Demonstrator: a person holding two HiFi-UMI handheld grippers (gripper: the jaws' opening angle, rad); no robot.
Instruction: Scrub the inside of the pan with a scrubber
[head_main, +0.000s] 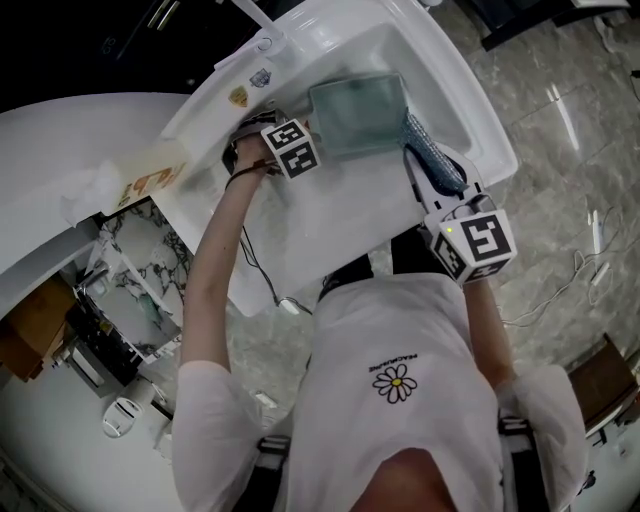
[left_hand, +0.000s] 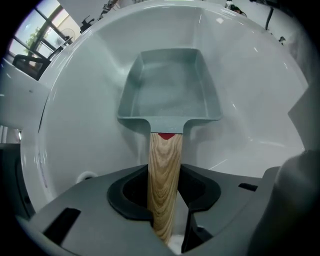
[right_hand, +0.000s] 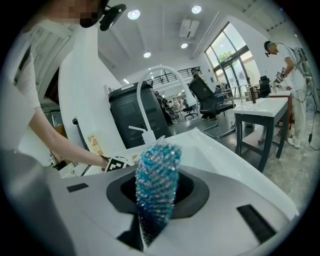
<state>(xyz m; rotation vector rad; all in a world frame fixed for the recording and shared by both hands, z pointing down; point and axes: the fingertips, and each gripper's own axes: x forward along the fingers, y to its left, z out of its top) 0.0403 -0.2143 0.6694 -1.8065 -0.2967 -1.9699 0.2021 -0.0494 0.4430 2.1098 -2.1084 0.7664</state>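
A grey-green rectangular pan (head_main: 358, 112) lies in the white sink (head_main: 330, 230), its hollow facing up and bare in the left gripper view (left_hand: 170, 90). Its wooden handle (left_hand: 164, 180) runs straight back between the jaws of my left gripper (left_hand: 165, 192), which point steeply down and are shut on it. From the head view that gripper (head_main: 295, 135) sits at the pan's left end and hides the handle. My right gripper (head_main: 440, 185) hovers over the sink's right rim, shut on a blue sparkly scrubber (right_hand: 155, 185) that sticks out past its jaws (head_main: 432, 158), apart from the pan.
A curved white faucet (right_hand: 152, 72) rises at the sink's far end, with a pump dispenser (right_hand: 145, 135) beside it. The drain (left_hand: 86, 176) lies left of the handle. An orange-printed box (head_main: 150, 178) rests on the counter left of the sink. Tables and chairs stand beyond.
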